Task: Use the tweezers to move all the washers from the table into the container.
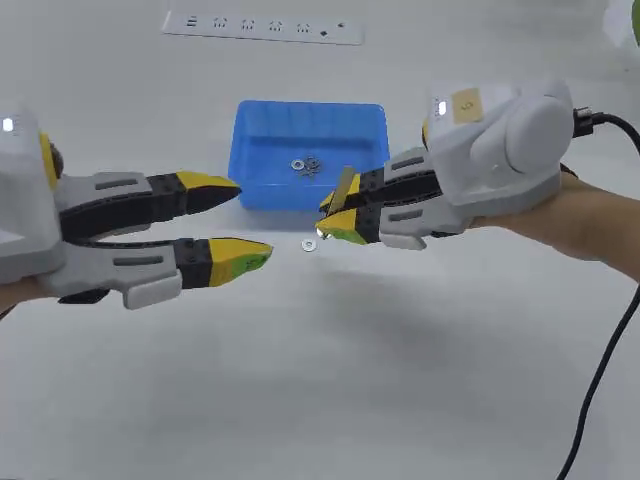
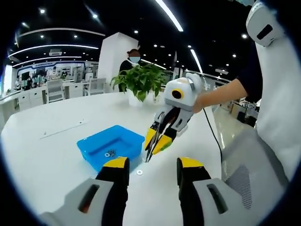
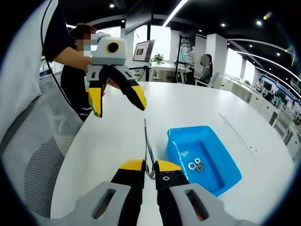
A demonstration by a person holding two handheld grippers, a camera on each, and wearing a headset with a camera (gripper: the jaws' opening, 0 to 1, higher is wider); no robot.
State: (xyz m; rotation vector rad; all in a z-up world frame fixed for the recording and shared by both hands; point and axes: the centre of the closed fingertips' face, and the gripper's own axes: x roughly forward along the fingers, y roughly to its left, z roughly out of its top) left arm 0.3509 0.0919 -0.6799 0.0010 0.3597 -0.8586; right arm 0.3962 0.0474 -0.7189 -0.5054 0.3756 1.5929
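My right gripper (image 1: 338, 216) is shut on a pair of thin metal tweezers (image 1: 345, 186) in front of the blue container (image 1: 262, 185). The tweezers' tip hangs just above and to the right of a single washer (image 1: 309, 245) lying on the white table. Several washers (image 1: 306, 165) lie inside the container. My left gripper (image 1: 252, 222) stands open and empty to the left of the washer. In the left gripper view the washer (image 2: 139, 172) lies between my jaws, with the right gripper (image 2: 156, 139) above it. The right gripper view looks along the tweezers (image 3: 147, 141), with the container (image 3: 214, 181) to their right.
A white power strip (image 1: 265, 27) lies at the table's far edge. A black cable (image 1: 600, 380) trails from the right gripper down the right side. A mesh chair (image 3: 33, 155) stands beside the table, a potted plant (image 2: 141, 80) sits on it, and people are in the background.
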